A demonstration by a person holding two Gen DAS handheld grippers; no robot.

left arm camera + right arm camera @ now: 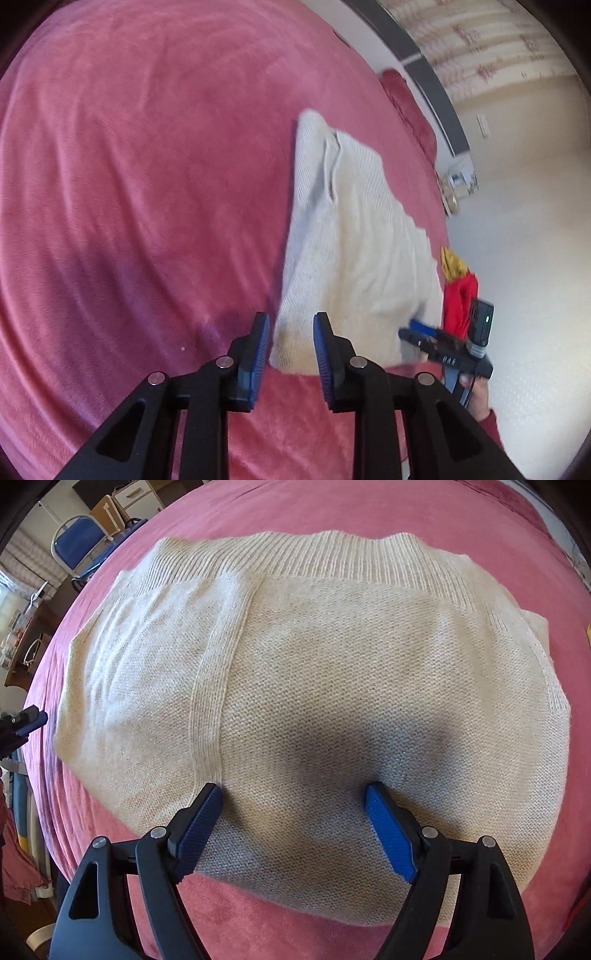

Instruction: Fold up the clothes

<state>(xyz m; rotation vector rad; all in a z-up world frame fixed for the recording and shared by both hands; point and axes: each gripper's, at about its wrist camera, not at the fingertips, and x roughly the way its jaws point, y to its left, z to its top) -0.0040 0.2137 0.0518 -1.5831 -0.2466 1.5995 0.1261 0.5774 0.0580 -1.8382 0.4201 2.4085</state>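
- Spread flat on a pink bedspread (258, 923) lies a cream knitted sweater (332, 672), partly folded, with its ribbed hem along the far side in the right wrist view.
- The right gripper (295, 790) hangs just over the near part of the sweater, jaws wide apart and holding nothing; its shadow falls on the knit between them.
- The left gripper (291, 321) sits low beside the sweater's near corner, jaws apart with nothing between them, over bare bedspread.
- In the left wrist view, a pile of red and yellow cloth (458, 291) lies just beyond the sweater at the bed's edge, partly hidden by the right gripper.
- Off the bed, a blue chair (79, 541) and wooden furniture (22, 653) stand well apart from the sweater.
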